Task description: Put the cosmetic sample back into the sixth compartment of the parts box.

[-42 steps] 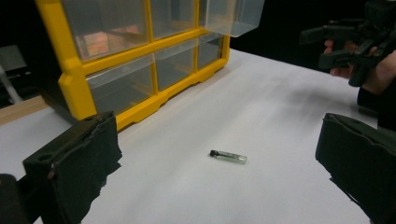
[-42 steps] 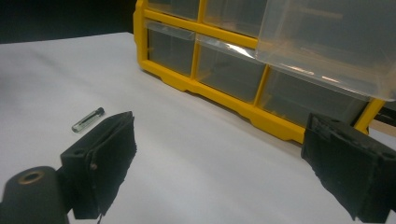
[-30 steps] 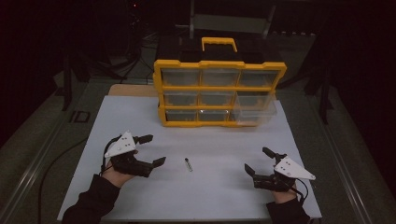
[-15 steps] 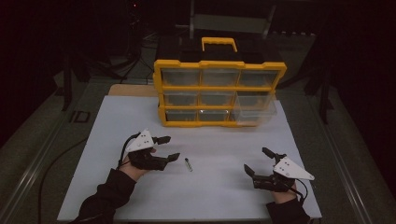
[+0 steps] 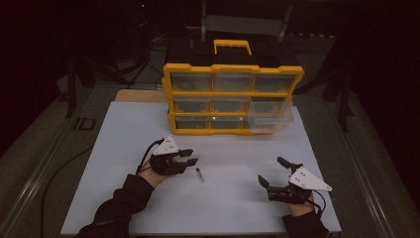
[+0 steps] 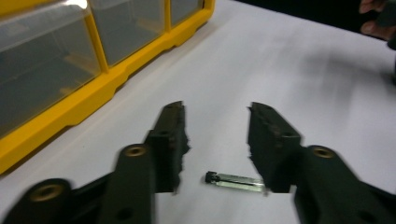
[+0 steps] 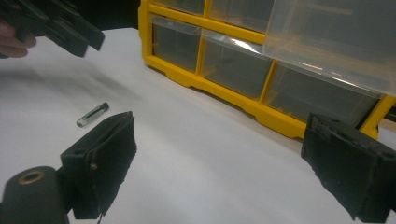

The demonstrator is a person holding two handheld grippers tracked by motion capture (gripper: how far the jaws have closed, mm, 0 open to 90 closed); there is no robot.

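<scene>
1. White table sheet [image 5: 148, 124] carries a yellow drawer organizer [image 5: 233, 99] at twelve o'clock.
2. Left gripper [image 5: 190, 157], jaws apart but just been closing, hovers just above a small glass vial [image 5: 199, 175], untouched.
3. Right gripper [image 5: 272, 171] rests wide open at four o'clock.

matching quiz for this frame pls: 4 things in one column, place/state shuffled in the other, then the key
Things
1. left tongs
2. right tongs
3. small vial
4. bottom-right drawer

Places/states
A. pulled out of the yellow organizer
B. lying flat on the white mat, nothing gripping it
C. wide open near the mat's right front, nothing between them
D. jaws just been closing, hovering next to the vial, not yet pressing it

Pairs: 1-D, 2-C, 3-B, 4-A
</scene>
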